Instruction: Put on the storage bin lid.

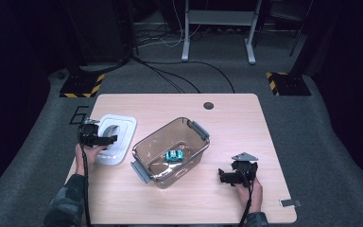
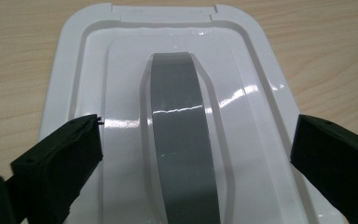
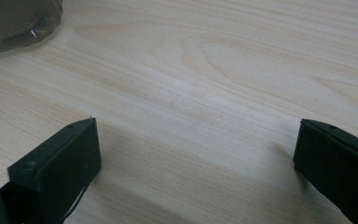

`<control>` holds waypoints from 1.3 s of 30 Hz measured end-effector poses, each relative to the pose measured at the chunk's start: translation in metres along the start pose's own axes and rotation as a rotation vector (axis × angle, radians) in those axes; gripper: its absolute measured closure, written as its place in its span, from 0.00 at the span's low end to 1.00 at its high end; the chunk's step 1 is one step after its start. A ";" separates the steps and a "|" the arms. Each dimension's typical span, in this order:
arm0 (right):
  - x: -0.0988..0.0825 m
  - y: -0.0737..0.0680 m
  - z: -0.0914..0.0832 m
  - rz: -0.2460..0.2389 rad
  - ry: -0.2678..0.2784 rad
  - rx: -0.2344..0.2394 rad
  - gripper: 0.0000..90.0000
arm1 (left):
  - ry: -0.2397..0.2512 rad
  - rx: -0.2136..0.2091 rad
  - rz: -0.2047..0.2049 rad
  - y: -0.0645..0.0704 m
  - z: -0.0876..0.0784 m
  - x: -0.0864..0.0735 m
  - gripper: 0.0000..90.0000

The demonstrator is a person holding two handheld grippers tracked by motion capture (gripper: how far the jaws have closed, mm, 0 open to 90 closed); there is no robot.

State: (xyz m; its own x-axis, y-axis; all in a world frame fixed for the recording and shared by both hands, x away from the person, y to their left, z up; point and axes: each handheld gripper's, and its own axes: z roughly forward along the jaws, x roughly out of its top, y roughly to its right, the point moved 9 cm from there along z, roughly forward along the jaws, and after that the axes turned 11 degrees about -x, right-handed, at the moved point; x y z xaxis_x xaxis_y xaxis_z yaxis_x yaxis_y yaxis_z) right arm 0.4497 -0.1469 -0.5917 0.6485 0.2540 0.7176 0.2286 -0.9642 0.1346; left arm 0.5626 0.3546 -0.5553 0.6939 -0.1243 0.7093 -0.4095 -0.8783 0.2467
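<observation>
A clear brown plastic bin [image 1: 171,152] sits between the grippers. The left gripper [image 2: 193,154], jaws spread, straddles the white plastic lid's [image 2: 121,74] grey handle [image 2: 179,135]; the right gripper [image 3: 196,158] hangs open above the bare wooden table [image 3: 223,70].

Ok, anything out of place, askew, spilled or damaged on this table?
Nothing spilled or damaged. The clear bin sits skewed to the table edges, with a small teal toy car inside. Its white lid lies apart on the left, under the open left tongs. The right tongs hang open over bare wood.

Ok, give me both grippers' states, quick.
Left gripper: open, jaws either side of the white lid, holding nothing.
Right gripper: open over bare table.
</observation>
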 end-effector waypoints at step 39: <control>0.000 0.000 0.000 -0.001 -0.002 0.003 0.00 | 0.044 0.001 0.093 0.017 -0.019 0.018 0.74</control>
State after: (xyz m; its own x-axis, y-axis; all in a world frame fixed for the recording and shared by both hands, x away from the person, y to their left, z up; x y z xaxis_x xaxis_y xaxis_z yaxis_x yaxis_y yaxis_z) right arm 0.4498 -0.1465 -0.5918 0.6498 0.2550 0.7161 0.2314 -0.9637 0.1331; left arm 0.5570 0.3463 -0.5260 0.6262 -0.1848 0.7574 -0.4704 -0.8643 0.1780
